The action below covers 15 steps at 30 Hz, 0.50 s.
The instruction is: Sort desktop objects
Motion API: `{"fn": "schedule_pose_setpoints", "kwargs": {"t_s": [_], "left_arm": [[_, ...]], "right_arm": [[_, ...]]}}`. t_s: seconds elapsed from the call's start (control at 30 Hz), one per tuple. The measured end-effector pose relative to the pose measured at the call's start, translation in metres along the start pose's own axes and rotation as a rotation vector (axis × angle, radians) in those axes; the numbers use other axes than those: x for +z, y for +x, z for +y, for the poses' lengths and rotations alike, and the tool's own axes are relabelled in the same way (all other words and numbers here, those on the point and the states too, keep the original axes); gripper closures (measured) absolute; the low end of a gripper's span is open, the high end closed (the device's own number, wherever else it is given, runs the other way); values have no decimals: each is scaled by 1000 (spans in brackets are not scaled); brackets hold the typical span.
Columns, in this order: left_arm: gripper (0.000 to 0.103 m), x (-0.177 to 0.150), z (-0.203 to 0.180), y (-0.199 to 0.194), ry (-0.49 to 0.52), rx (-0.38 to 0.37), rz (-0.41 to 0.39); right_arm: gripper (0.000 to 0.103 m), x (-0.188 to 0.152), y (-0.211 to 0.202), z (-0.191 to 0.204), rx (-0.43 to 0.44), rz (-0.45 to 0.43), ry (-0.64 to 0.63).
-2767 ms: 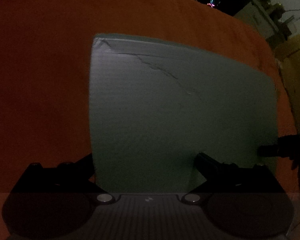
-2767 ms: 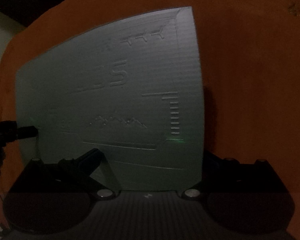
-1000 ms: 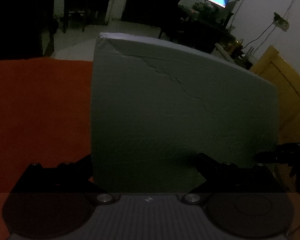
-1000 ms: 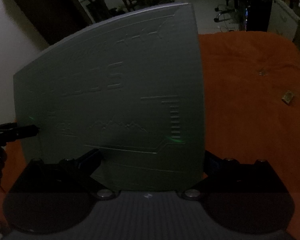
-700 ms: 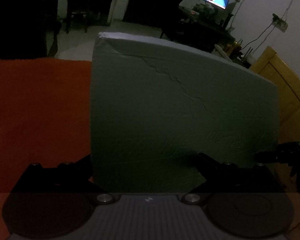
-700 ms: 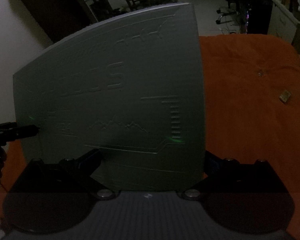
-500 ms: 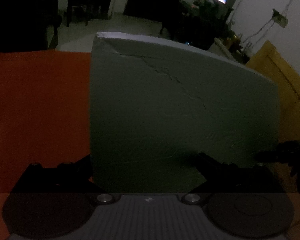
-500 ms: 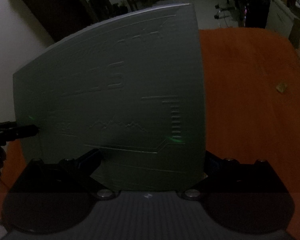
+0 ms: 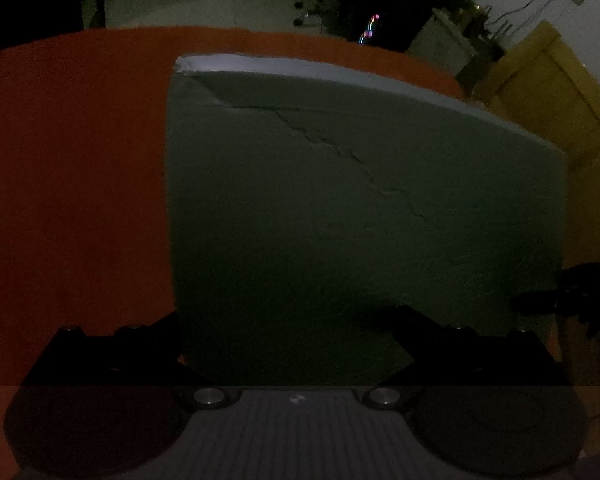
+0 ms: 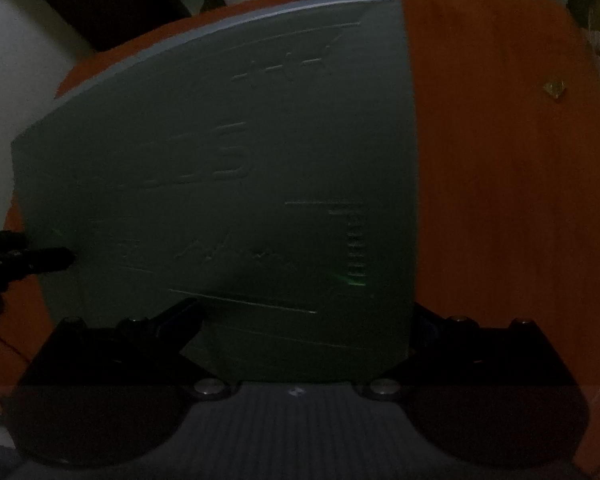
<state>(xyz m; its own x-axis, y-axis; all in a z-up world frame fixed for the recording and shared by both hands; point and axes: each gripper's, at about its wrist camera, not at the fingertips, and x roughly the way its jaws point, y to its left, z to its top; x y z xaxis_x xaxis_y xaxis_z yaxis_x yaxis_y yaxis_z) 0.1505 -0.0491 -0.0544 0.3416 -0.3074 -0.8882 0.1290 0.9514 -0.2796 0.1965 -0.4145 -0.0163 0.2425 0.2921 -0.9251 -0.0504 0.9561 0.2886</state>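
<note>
The scene was dim, and a flat grey-green rectangular box (image 9: 364, 216) filled most of both wrist views. It sat gripped from opposite sides above a round table covered in orange cloth (image 9: 72, 184).

The left gripper (image 9: 288, 320) had its black fingers closed against the box, one finger at the box's left edge and the other lying over its lower face, so the jaws were only as wide as the box allowed. The face seen from this side was plain, with a thin jagged crack running diagonally down from near the upper left corner. At the right edge of the left wrist view the dark tip of the right gripper's finger touched the box's side.

The right gripper (image 10: 304, 316) likewise clamped the box, one finger over the lower left of the face and the other at its right edge. This face carried embossed lines, large raised letters and a ladder-like scale; the lettering was too faint to read. A small green glint showed near the scale.

A small yellowish object (image 10: 555, 89), possibly a wrapper, lay on the cloth well apart from the box. A yellow wooden cabinet (image 9: 556, 92) stood beyond the table.
</note>
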Motion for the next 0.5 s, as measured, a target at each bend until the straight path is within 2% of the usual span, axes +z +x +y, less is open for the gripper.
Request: {"fn": "schedule_pose_setpoints", "kwargs": {"t_s": [0.33,0.5], "left_arm": [[0,-12,-7,42,37,24,87],[0,-5,-3,72,-11,53,113]], "right_arm": [[0,-5,50,-9,-25,108,26],[0,7,86,-24,-11,134,101]]}}
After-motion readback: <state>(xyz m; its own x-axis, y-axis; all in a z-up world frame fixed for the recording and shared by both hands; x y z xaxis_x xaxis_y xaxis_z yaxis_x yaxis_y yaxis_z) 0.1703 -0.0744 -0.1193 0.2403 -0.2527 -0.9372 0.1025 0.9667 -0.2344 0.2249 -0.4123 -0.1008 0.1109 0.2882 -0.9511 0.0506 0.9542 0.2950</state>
